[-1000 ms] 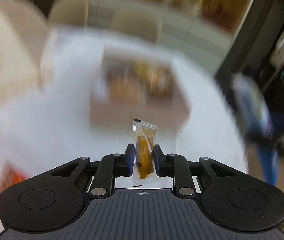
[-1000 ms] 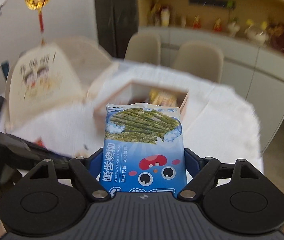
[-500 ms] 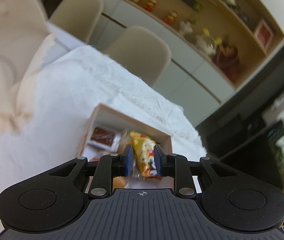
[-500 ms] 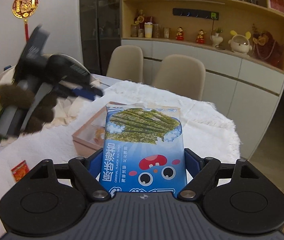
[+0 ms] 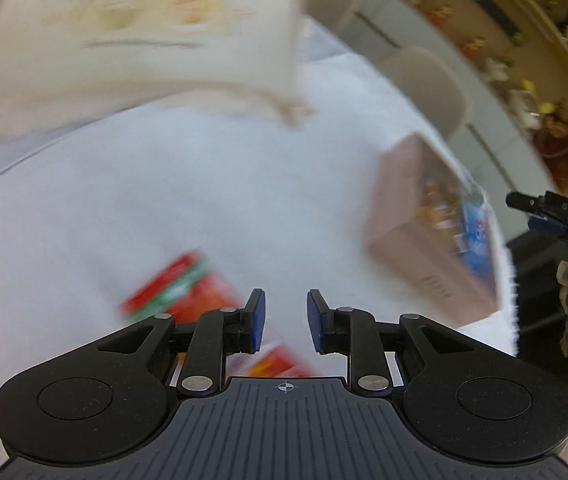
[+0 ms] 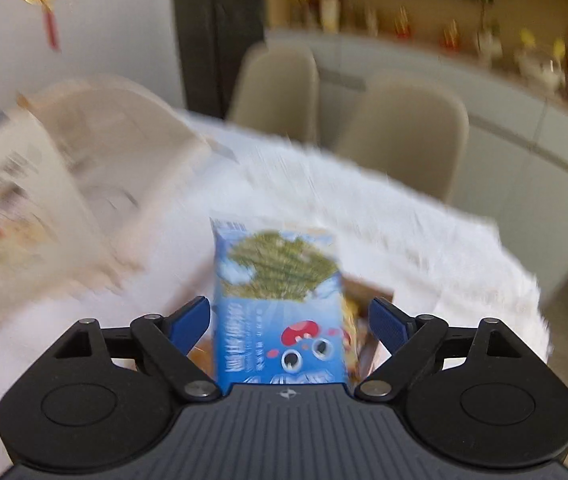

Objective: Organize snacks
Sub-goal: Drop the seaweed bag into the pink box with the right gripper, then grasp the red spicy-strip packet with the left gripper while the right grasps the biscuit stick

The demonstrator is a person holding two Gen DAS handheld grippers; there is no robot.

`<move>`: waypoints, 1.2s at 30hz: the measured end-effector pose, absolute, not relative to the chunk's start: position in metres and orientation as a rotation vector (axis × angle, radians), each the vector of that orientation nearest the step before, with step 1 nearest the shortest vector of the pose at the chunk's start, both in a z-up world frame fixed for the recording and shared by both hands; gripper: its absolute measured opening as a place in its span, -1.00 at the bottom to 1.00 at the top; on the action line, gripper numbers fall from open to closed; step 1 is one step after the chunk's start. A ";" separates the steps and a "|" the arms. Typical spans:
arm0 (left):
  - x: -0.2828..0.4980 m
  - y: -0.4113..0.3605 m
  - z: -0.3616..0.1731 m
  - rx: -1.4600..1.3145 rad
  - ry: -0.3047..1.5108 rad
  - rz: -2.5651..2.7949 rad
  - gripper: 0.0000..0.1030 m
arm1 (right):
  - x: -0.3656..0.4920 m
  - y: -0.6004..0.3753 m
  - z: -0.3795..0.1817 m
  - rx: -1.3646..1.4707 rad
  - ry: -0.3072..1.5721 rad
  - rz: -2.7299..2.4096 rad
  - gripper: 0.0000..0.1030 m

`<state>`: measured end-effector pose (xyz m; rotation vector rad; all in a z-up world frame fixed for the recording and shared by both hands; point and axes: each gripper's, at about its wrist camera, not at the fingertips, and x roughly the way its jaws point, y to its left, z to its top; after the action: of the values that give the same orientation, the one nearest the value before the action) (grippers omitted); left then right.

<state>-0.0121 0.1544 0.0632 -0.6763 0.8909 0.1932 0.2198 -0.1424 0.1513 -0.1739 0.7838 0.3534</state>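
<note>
My left gripper (image 5: pixel 283 320) is open and empty above the white tablecloth. A red and green snack packet (image 5: pixel 176 292) lies on the cloth just left of and under its fingers. The wooden snack box (image 5: pixel 415 248) sits at the right, with several snacks inside. My right gripper (image 6: pixel 289 316) is open, its pads apart from the blue seaweed packet (image 6: pixel 280 300), which hangs between them over the box (image 6: pixel 367 292). The seaweed packet also shows in the left wrist view (image 5: pixel 477 236), at the box's right side. The right gripper shows there too (image 5: pixel 543 216).
A cream printed bag (image 5: pixel 136 36) stands at the back left of the table and shows in the right wrist view (image 6: pixel 36 200). Two beige chairs (image 6: pixel 399 132) stand behind the table. The table edge (image 5: pixel 509 300) runs close to the box on the right.
My left gripper let go of the small yellow snack at the box, opened and swung left over the table. My right gripper opened and released the seaweed packet over the box.
</note>
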 end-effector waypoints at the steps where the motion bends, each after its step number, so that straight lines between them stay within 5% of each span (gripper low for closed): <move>1: -0.022 0.160 0.060 -0.687 0.897 0.219 -0.49 | 0.223 -0.144 0.141 -0.159 0.804 0.338 0.69; 11: -0.058 0.182 0.029 -0.869 0.922 0.314 -0.49 | 0.125 -0.168 0.099 -0.101 0.865 0.533 0.69; 25: 0.052 0.108 0.034 -0.448 1.024 0.124 -0.40 | -0.006 -0.090 0.045 -0.274 0.956 0.857 0.67; 31: 0.058 0.068 0.040 -0.228 1.049 0.075 -0.38 | -0.002 -0.095 0.036 -0.267 1.012 0.783 0.00; 36: 0.062 0.055 0.042 -0.179 1.056 0.061 -0.38 | 0.005 -0.127 0.047 -0.220 0.987 0.675 -0.03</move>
<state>0.0622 0.0546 0.0423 -0.1787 1.0560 0.0606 0.0054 -0.1268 0.0474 -0.2195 0.9868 0.6754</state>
